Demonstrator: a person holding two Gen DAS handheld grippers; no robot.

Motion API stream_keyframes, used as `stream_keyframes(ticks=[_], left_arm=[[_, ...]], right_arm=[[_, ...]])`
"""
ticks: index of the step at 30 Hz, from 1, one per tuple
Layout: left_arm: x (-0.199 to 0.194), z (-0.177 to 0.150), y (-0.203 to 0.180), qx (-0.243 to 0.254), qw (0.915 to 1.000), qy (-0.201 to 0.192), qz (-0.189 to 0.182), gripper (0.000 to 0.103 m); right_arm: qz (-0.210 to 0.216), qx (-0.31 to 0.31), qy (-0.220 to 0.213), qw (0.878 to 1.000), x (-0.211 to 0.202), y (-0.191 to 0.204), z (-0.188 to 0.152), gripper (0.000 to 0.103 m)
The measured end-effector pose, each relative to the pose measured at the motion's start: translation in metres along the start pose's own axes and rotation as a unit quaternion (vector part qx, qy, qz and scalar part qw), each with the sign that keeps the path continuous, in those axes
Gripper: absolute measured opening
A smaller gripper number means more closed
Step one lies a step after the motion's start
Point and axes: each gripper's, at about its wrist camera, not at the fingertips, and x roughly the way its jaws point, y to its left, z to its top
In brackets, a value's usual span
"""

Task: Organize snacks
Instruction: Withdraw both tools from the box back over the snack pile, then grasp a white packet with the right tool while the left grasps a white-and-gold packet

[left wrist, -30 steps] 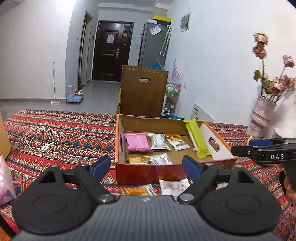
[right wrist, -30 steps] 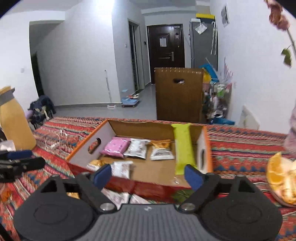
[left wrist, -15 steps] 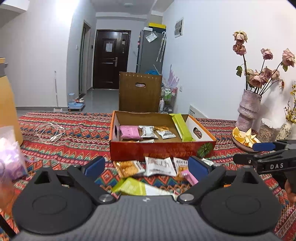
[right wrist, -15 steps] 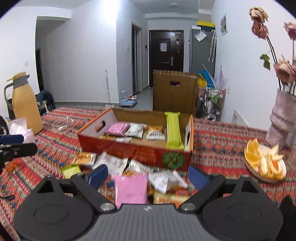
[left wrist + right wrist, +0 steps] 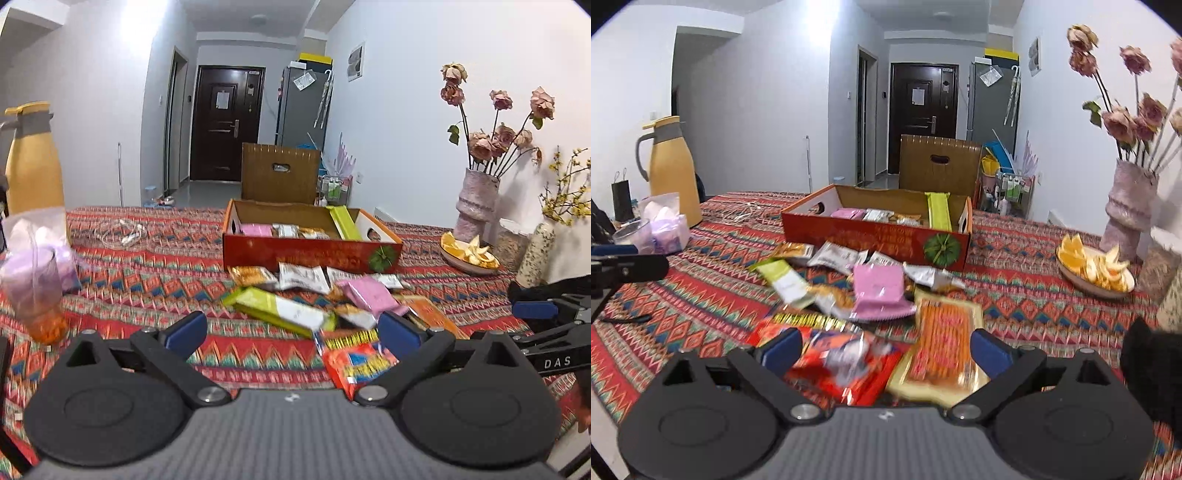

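On the patterned counter point(image 5: 1015, 295), left to right, crinkly foil snack packets point(image 5: 303, 277) are lying loose before the cardboard box point(image 5: 871, 232). Both grippers, left point(image 5: 291, 328) and right point(image 5: 886, 349), are opening wide, holding nothing. Pinching each flat packet by its edge seems wisest.

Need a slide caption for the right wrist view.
Open right claw above loose snack packets, red box beyond.
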Motion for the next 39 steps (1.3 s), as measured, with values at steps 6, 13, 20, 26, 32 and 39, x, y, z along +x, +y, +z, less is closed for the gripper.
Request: stream_keyframes(ticks=[6,13,20,26,32,39], left_arm=[[-0.006,-0.026,-0.001,-0.022,0.9991,0.036,0.001,0.101],[0.002,-0.032,0.002,-0.028,0.9983,0.052,0.003,0.101],[0.021,-0.024,0.003,-0.027,0.9979,0.059,0.001,0.101],[0.051,-0.016,0.005,-0.026,0.997,0.073,-0.001,0.101],[0.087,-0.001,0.011,-0.021,0.9969,0.075,0.004,0.101],[0.142,0.027,0.021,-0.005,0.9974,0.069,0.02,0.101]], right_arm=[[-0.001,0.019,-0.01,1.0,-0.026,0.007,-0.034,0.098],[-0.004,0.024,0.002,1.0,-0.022,0.009,-0.047,0.098],[-0.006,0.03,-0.003,1.0,-0.009,0.001,-0.039,0.098],[-0.01,0.04,0.005,0.999,0.014,-0.011,-0.029,0.098],[-0.016,0.044,0.013,0.999,0.043,-0.025,-0.016,0.098],[-0.016,0.046,0.022,0.999,0.083,-0.046,0.011,0.098]])
